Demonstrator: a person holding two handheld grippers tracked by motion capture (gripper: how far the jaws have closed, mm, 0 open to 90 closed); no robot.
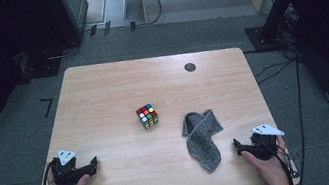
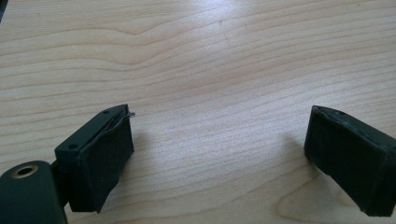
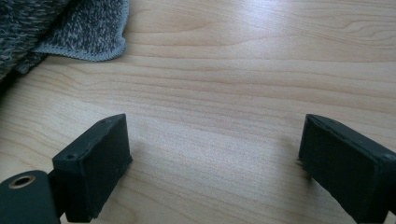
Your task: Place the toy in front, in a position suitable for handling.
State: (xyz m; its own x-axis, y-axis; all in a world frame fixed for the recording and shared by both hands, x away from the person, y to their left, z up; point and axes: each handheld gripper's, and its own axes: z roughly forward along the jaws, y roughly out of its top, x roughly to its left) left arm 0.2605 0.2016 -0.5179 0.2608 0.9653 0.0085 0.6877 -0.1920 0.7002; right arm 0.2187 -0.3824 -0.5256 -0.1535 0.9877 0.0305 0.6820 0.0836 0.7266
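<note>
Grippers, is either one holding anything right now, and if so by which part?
Nothing is held. The left gripper and right gripper both stand open over bare table; the grey cloth and the cube lie untouched.

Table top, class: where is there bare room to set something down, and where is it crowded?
Free: the table's far strip beyond the cube, up to the dark round cap, and the near patch between the left tongs and the grey cloth. Tightest: between cloth and right tongs.
</note>
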